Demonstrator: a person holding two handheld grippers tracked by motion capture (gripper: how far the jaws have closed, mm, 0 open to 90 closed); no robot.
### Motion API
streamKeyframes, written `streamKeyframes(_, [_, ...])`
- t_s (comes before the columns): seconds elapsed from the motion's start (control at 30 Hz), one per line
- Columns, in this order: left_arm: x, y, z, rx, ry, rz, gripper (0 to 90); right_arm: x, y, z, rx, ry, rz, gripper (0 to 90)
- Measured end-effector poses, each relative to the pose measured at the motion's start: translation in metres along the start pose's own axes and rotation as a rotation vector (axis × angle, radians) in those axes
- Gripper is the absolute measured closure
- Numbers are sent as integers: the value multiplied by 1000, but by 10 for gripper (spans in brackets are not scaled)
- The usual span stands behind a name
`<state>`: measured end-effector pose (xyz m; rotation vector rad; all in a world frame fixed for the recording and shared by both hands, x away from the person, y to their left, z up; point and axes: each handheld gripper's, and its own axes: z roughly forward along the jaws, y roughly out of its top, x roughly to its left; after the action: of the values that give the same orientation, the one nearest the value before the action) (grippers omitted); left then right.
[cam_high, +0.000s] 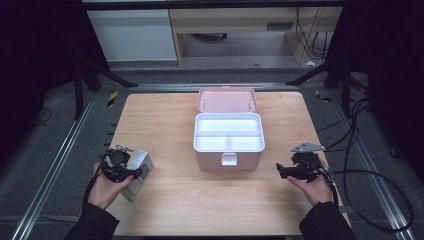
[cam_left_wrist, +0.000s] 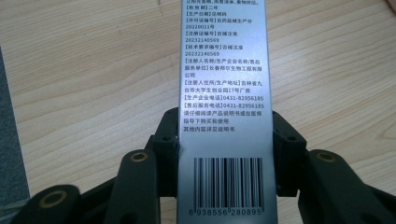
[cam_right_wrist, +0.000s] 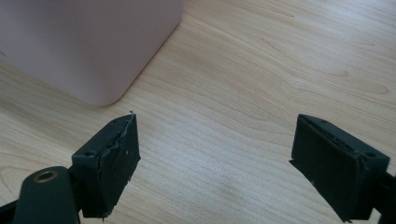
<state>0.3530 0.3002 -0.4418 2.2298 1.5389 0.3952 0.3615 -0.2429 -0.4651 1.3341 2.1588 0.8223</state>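
Wooden table (cam_high: 175, 190), one pink case (cam_high: 228, 145), one silver carton (cam_left_wrist: 223, 116), two grippers

Pink box (cam_high: 228, 145) sits mid-table (cam_high: 175, 200), lid (cam_high: 227, 99) open at the back, white tray inside. My left gripper (cam_high: 131, 173) is at a grey carton (cam_high: 138, 175) near the left edge. My right gripper (cam_high: 282, 170) hovers right of the box.

Pink case (cam_high: 227, 160), white tray (cam_high: 228, 134); silver box (cam_left_wrist: 223, 93) with black barcode.

Black two-jaw left gripper (cam_high: 142, 172) and right gripper (cam_high: 281, 170), brass-ringed screw holes, trailing black cables, dark sleeves.
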Motion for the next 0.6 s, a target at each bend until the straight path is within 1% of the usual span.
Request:
streamKeyframes(0.07, [2, -1, 2, 5, 3, 1, 547, 0, 0, 0, -2, 1, -2, 156])
streamKeyframes(0.17, [3, -2, 2, 0, -5, -11, 545, 0, 0, 0, -3, 1, 0, 156])
streamKeyframes(0.3, [3, -3, 2, -8, 1, 12, 535, 0, 0, -1, -6, 1, -2, 160])
streamKeyframes(0.37, [3, -2, -1, -33, 14, 30, 501, 0, 0, -1, -8, 2, 0, 161])
streamKeyframes(0.4, [3, -1, -5, -56, 16, 36, 476, 0, 1, -1, -12, 3, 1, 162])
streamKeyframes(0.43, [3, -1, -7, -65, 18, 40, 444, 0, 1, -2, -15, 4, -2, 163])
streamKeyframes(0.5, [2, 0, -12, -88, 24, 47, 436, 1, 2, -3, -19, 7, 3, 164])
streamKeyframes(0.6, [-1, 4, -23, -140, 12, 51, 421, 1, 4, -5, -38, 6, 3, 166])
